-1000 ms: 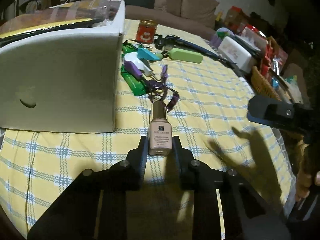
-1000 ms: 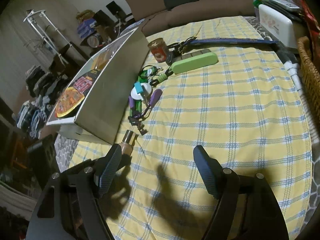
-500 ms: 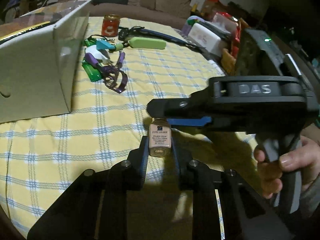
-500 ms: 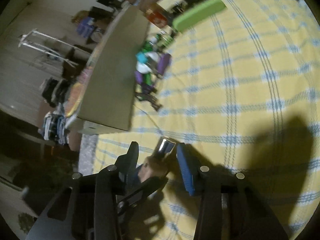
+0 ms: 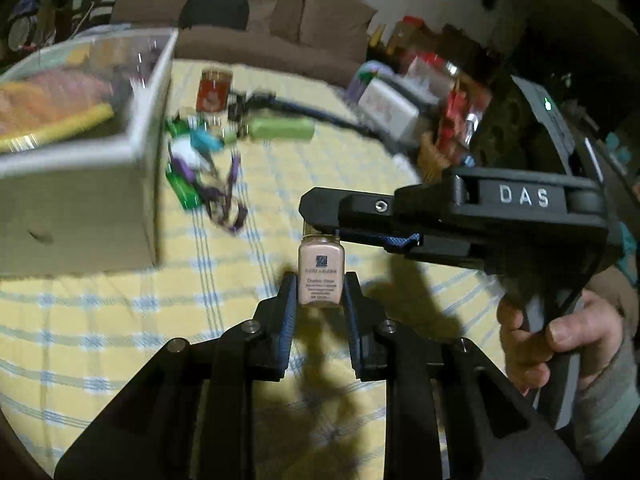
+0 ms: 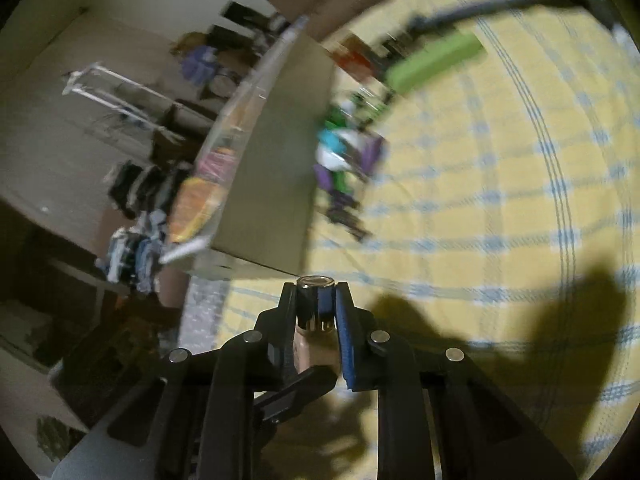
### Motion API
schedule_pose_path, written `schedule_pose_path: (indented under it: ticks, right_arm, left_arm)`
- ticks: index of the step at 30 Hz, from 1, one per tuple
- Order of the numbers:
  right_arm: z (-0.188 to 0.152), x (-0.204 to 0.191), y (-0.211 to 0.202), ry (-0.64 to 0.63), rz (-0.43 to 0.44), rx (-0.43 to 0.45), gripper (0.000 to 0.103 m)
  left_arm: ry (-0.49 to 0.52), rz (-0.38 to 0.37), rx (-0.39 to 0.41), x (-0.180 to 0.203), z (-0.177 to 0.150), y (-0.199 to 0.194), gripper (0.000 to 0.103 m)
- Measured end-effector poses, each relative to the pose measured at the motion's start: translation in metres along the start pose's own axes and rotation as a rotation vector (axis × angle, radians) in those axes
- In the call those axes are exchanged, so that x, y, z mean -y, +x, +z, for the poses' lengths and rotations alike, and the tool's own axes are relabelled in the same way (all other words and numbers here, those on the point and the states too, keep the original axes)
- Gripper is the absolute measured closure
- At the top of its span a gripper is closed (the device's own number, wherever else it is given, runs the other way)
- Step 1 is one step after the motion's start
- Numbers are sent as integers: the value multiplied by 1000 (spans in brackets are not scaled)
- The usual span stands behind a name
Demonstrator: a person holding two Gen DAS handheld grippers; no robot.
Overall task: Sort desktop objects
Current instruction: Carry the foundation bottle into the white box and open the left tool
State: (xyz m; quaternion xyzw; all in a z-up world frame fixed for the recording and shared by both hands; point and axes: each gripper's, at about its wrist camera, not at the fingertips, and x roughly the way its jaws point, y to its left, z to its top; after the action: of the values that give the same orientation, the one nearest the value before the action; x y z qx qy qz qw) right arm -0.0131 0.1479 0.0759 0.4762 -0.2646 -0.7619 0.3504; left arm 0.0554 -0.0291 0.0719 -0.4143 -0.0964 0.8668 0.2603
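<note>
— Two grips on one foundation bottle (image 5: 321,272)? Report.

— Yes. My left gripper (image 5: 320,300) clamps the glass body, low centre of the left view, bottle upright and clear of the yellow checked cloth (image 5: 120,320). My right gripper (image 6: 316,304) is closing on the metallic cap (image 6: 316,300); pads look to be touching it, low centre of the right view.

— Doing it well?

— My judgement: hold the body steady, keep the right pads square on the cap, no squeeze beyond contact. Cap is smooth and could slip.

— Containers?

— One white box (image 5: 80,208), upper left of the left view. Yellow and orange items inside, blurred; I cannot name them. Wicker basket (image 5: 434,156) at right, contents unclear.
</note>
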Motion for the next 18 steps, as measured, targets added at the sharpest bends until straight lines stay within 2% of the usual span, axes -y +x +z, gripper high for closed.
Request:
schedule_pose_path:
  ticks: [4,9,14,18]
  right_arm:
    - [14,-39,-3,-59,43,29,85]
    - [48,-103,28,-139,90,8,85]
    - [81,-164,87,-185,161,-32,85]
    - [102,-202,159,-186,204,-102,85]
  left_arm:
    - [9,5,52,-7,26,-36,81]
    - [10,-17,93,-47,59,-79,80]
    - [-18,42,138,-115,87,-119,80]
    - [-117,97,150,-177,88,-133,80]
